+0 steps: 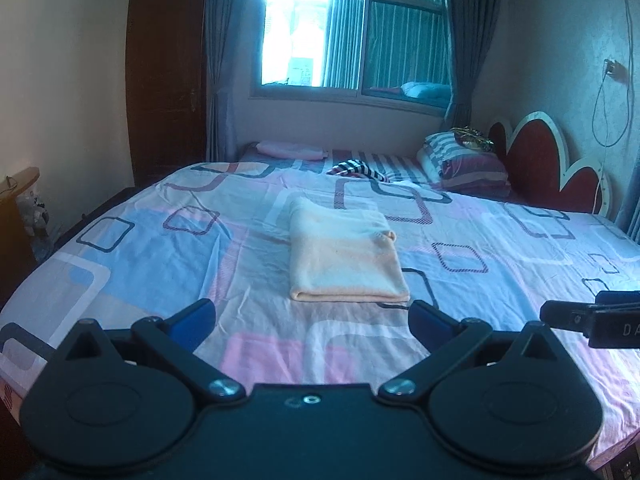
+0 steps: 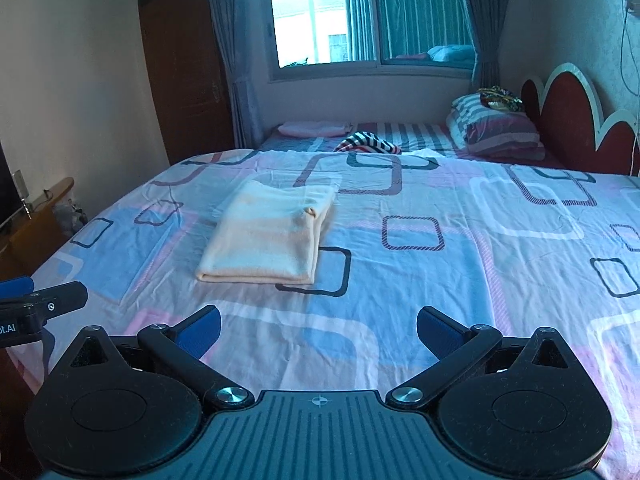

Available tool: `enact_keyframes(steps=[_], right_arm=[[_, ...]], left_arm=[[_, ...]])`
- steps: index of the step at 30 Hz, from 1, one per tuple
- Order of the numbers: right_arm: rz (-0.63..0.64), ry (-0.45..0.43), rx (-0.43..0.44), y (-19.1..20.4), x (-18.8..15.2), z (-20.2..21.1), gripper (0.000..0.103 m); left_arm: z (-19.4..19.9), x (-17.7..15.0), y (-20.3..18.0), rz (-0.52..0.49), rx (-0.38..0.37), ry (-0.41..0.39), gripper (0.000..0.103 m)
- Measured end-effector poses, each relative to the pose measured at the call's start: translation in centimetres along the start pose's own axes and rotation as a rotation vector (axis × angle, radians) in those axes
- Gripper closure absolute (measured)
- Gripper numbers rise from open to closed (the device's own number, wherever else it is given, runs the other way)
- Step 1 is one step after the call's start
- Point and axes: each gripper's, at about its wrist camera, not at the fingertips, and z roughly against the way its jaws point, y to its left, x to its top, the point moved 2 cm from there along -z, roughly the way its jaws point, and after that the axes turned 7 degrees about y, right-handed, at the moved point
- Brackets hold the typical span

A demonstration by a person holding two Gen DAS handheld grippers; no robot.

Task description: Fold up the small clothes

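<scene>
A: Left gripper (image 1: 312,322): jaws wide apart, empty. One folded peach cloth (image 1: 346,256) straight ahead on the bed sheet (image 1: 140,248), long axis running away from it.
B: Right gripper (image 2: 319,326): also spread, empty. Cloth ahead-left, so left is nearer. Striped garment (image 2: 370,142) far back: one.

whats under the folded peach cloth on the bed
The folded peach cloth lies flat on the patterned bedsheet, which shows all around it. Whatever is beneath it or between its layers is covered.
</scene>
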Motion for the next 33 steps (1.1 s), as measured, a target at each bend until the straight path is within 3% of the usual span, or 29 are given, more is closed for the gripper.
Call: enact_keyframes(steps=[10, 33], right_arm=[[0.002, -0.061, -0.040, 0.2, -0.1, 2.4, 0.000], [-0.009, -0.096, -0.019, 0.3, 0.4, 3.5, 0.000]], left_arm=[[1.5, 0.2, -0.6, -0.034, -0.027, -0.031, 0.001], [1.9, 0.6, -0.4, -0.031, -0.015, -0.051, 0.001]])
